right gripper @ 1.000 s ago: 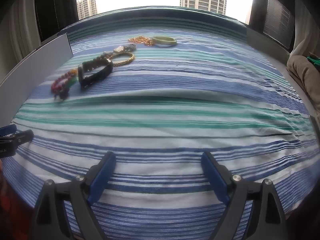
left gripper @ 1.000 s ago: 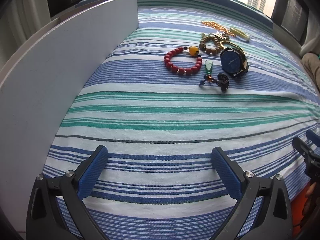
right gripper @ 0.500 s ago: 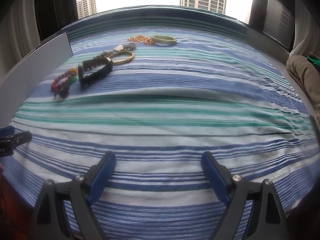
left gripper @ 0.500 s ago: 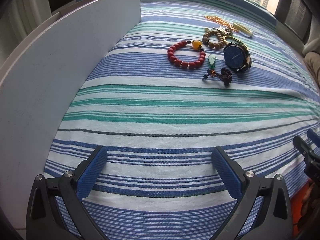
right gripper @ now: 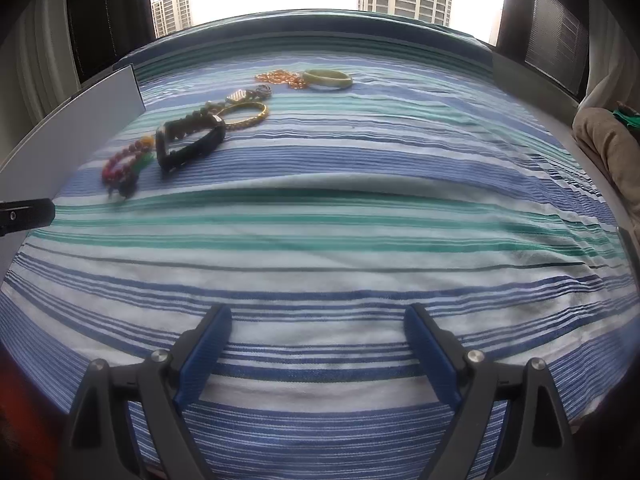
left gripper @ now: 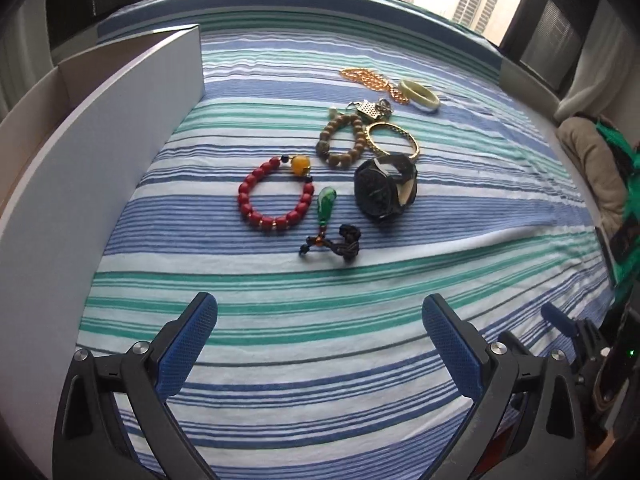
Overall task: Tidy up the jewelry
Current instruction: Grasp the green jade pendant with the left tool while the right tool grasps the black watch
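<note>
left gripper [left gripper: 320, 340] was wide open w/ nothing between its blue pads, hovering over the striped cloth [left gripper: 360, 300]. right gripper [right gripper: 318, 340] was spread open too, empty, over a bare stretch of the same cloth, well apart from the jewelry.

jewelry lay in a loose cluster ahead of the left gripper, all on the cloth. red bead bracelet [left gripper: 275, 194] w/ a yellow bead sat nearest the white box [left gripper: 120, 128], which stood along the left edge. just right of it was the green pendant [left gripper: 326, 204] on a dark knotted cord. black watch [left gripper: 385, 190] was beside the pendant, to the right. behind those: wooden bead bracelet [left gripper: 342, 140], then gold bangle [left gripper: 394, 140] touching or overlapping the watch, can't tell which. a small silver charm [left gripper: 370, 109] lay just past them. farthest back, gold chain [left gripper: 372, 80] ran up to the pale green bangle [left gripper: 420, 96].

in the right wrist view the cluster sat far left; near pieces were blurred.
</note>
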Tool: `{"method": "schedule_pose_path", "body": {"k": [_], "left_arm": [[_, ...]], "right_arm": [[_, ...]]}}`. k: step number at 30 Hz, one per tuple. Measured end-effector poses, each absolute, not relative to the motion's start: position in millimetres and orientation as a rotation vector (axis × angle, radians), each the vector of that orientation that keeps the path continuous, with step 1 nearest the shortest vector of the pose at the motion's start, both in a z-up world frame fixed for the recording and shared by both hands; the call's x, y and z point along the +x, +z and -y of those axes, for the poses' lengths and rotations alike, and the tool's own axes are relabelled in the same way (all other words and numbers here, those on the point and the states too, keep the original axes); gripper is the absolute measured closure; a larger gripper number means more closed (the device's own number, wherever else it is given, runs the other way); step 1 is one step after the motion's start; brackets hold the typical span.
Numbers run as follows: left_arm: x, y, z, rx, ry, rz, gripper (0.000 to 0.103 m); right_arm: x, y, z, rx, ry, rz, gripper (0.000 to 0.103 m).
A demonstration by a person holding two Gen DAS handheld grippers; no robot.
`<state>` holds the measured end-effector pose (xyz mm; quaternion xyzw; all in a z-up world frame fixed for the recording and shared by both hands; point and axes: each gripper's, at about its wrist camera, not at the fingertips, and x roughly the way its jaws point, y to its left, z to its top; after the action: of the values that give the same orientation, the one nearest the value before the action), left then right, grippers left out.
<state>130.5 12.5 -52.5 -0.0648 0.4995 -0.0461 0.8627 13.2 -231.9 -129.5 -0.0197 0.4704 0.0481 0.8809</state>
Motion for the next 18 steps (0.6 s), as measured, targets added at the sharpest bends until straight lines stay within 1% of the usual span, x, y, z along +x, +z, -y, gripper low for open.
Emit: {"method": "schedule_pose_path", "body": {"k": [2, 3, 4, 6, 8, 9, 10, 11, 12, 13, 16, 18], "left_arm": [[151, -65, -2, -0.100, -0.057, -1.050, 0.002], [158, -73, 2, -0.093, -0.043, -1.057, 0.006], [166, -80, 6, -0.091, -0.033, -1.071, 0.015], [172, -87, 13, -0.071, -0.016, -1.076, 0.023], [173, -89, 21, -0.021, -0.015, -1.056, 0.036], [171, -87, 23, -0.004, -0.017, -1.040, 0.048], [168, -86, 23, -0.007, -0.034, -1.035, 0.074], [166, -85, 21, -0.016, -0.052, -1.036, 0.082], [163, -84, 17, -0.033, -0.063, -1.043, 0.087], [159, -84, 11, -0.052, -0.074, -1.045, 0.088], [145, -84, -8, -0.109, -0.087, -1.052, 0.091], [136, -83, -22, -0.163, -0.090, -1.057, 0.092]], "right_arm": [[13, -130, 232, -0.041, 0.100, -0.979, 0.012], [13, -130, 232, -0.041, 0.099, -0.978, 0.012], [13, -130, 232, -0.041, 0.100, -0.977, 0.012], [13, -130, 232, -0.042, 0.103, -0.977, 0.012], [13, -130, 232, -0.043, 0.108, -0.980, 0.012], [12, -130, 232, -0.045, 0.112, -0.979, 0.012], [11, -130, 232, -0.047, 0.117, -0.976, 0.012], [10, -130, 232, -0.051, 0.126, -0.975, 0.012], [10, -130, 233, -0.056, 0.136, -0.978, 0.012], [11, -130, 233, -0.062, 0.150, -0.987, 0.012], [16, -126, 235, -0.061, 0.192, -1.041, 0.012], [22, -120, 238, -0.012, 0.239, -1.053, 0.012]]}}
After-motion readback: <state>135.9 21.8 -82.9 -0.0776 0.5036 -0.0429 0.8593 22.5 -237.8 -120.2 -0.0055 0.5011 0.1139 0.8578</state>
